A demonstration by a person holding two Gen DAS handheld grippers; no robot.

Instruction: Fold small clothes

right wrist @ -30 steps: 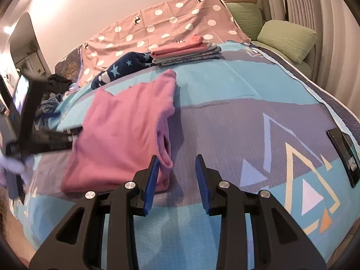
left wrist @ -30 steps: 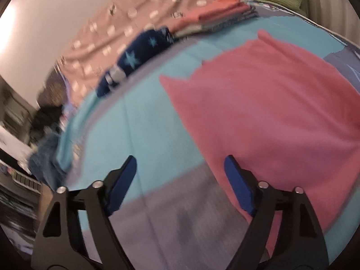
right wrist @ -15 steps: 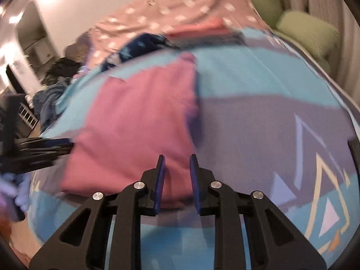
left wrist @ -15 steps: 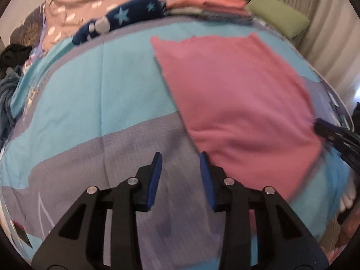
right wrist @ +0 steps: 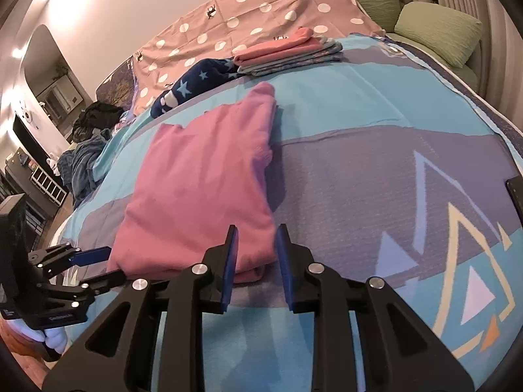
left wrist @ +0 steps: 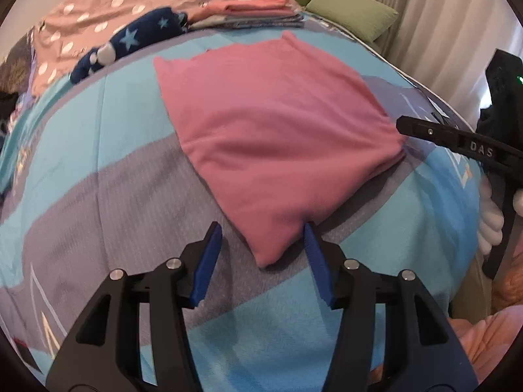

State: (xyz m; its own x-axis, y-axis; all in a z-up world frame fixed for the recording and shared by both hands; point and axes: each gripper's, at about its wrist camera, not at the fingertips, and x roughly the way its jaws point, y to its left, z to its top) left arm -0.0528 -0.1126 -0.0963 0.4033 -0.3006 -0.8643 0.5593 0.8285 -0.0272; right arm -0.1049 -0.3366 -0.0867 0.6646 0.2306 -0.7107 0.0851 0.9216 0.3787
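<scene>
Pink garment [left wrist: 278,137] lies flat on bed [left wrist: 98,170], near corners between both tongs. Left gripper [left wrist: 261,254] half wide, opening, pads clear. Right gripper [right wrist: 256,251] narrow, opening, not pinching. Next, prob.: close on corners, fold away.

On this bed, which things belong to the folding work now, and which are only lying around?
Belong to the job:
- pink folded garment
- left gripper, jaws opening around its near corner
- right gripper, jaws opening at the other near corner

Just lying about:
- stack of folded clothes
- navy star-print garment
- green cushion
</scene>
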